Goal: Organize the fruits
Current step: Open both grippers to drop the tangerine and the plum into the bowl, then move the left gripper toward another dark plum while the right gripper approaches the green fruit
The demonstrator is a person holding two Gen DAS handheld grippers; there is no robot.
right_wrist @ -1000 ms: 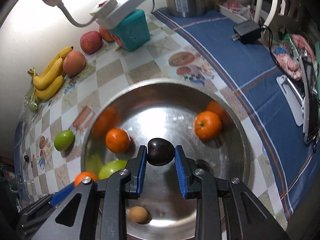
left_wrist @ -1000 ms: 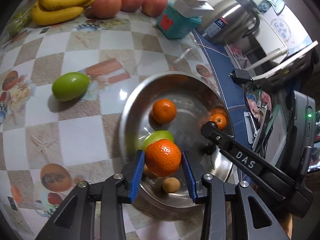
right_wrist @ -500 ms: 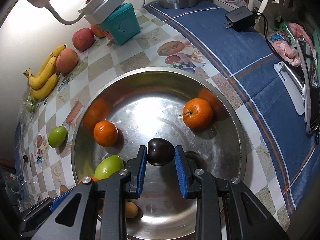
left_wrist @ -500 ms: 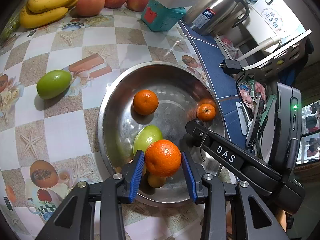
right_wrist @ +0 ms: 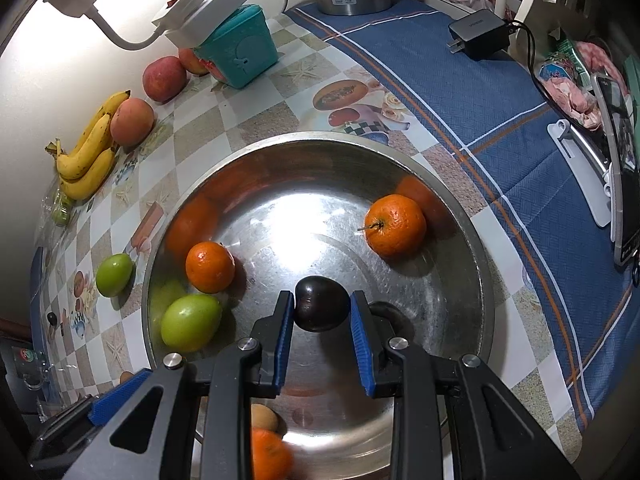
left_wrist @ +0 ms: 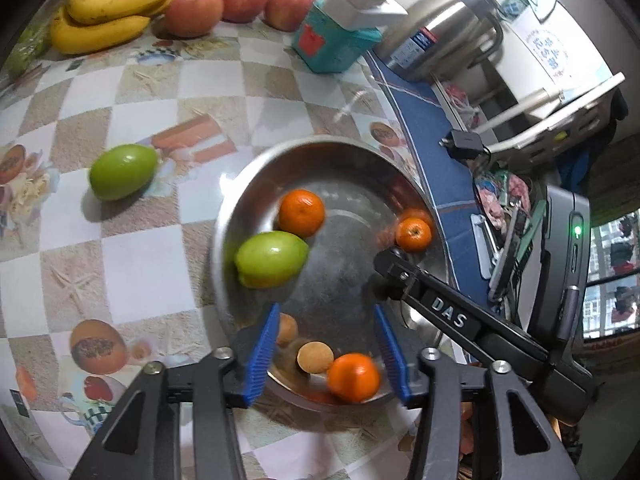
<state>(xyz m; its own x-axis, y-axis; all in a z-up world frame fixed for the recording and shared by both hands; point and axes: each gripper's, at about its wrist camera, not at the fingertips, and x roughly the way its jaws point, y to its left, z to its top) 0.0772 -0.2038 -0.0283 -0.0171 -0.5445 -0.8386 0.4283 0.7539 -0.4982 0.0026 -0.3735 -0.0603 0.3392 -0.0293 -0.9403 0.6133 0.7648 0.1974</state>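
My left gripper (left_wrist: 326, 312) hovers over the near side of the steel bowl (left_wrist: 224, 216), its jaws opening. The orange (left_wrist: 354, 376) lies blurred in the bowl below them, free of the pads, beside a small brown fruit (left_wrist: 315, 357). Also in the bowl are a green fruit (left_wrist: 272, 258) and two more oranges (left_wrist: 301, 213) (left_wrist: 414, 234). My right gripper (right_wrist: 322, 300) is shut on a dark round fruit (right_wrist: 322, 309) above the bowl's (right_wrist: 320, 136) middle. Another green fruit (left_wrist: 122, 171) lies on the table to the left of the bowl.
Bananas (left_wrist: 112, 12) and several red fruits (left_wrist: 194, 12) line the back wall. A teal box (left_wrist: 332, 44) with a power strip on it and a steel kettle (left_wrist: 444, 48) stand behind the bowl. A charger (right_wrist: 478, 34) lies on the blue cloth at the right.
The left jaws have spread and the orange that they held has dropped into the bowl's near side. The right gripper keeps its hold on the dark fruit.
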